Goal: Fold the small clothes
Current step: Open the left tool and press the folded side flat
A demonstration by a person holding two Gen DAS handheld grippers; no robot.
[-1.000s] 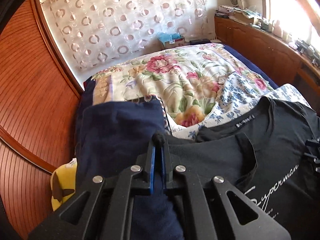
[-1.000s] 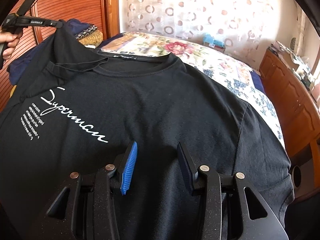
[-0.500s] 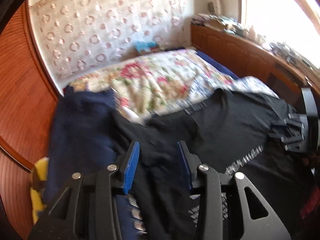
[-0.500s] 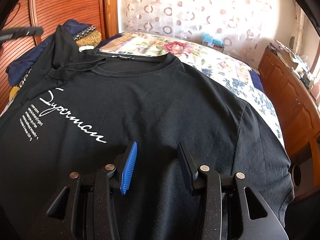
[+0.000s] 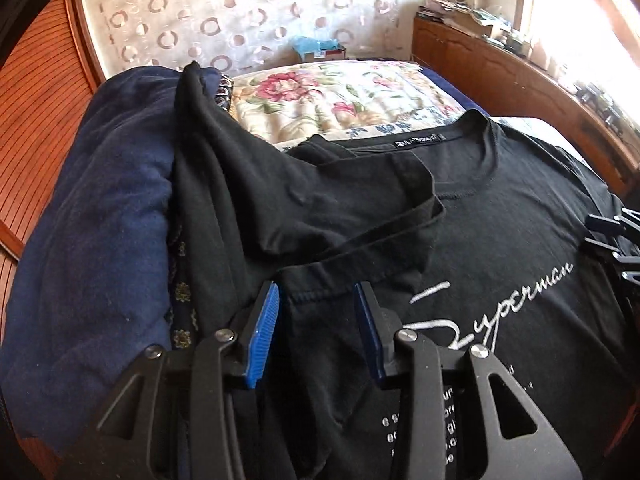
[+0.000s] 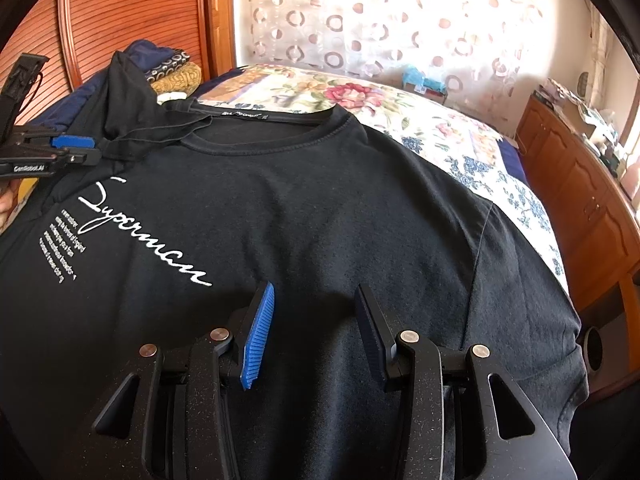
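A black T-shirt (image 6: 320,208) lies face up on a bed, its chest printed with a white script word that reads roughly "Superman" (image 6: 140,236); beneath it run several lines of small white print too fine to read, and the woven neck label (image 6: 244,114) is also illegible. In the right wrist view the left gripper (image 6: 86,148), seen at nine o'clock, carries white lettering that looks like "GenRobot.AI" (image 6: 30,169) on its side, with part of a hand (image 6: 6,200) showing just below it. Both tools point steeply down at the cloth. The left gripper (image 5: 316,308) has just been opening and now stands released, blue pads apart, with the shirt's folded-over sleeve (image 5: 320,200) lying loose just ahead of it at twelve o'clock; no cloth is pinched between the jaws. The right gripper (image 6: 314,304) hovers over the lower chest of the shirt, jaws apart and grasping nothing, the fabric spreading flat ahead of it from ten to two o'clock. A navy blue garment (image 5: 100,220) is heaped at nine o'clock of the left gripper, touching the sleeve. A floral bedspread (image 6: 400,108) shows beyond the collar.
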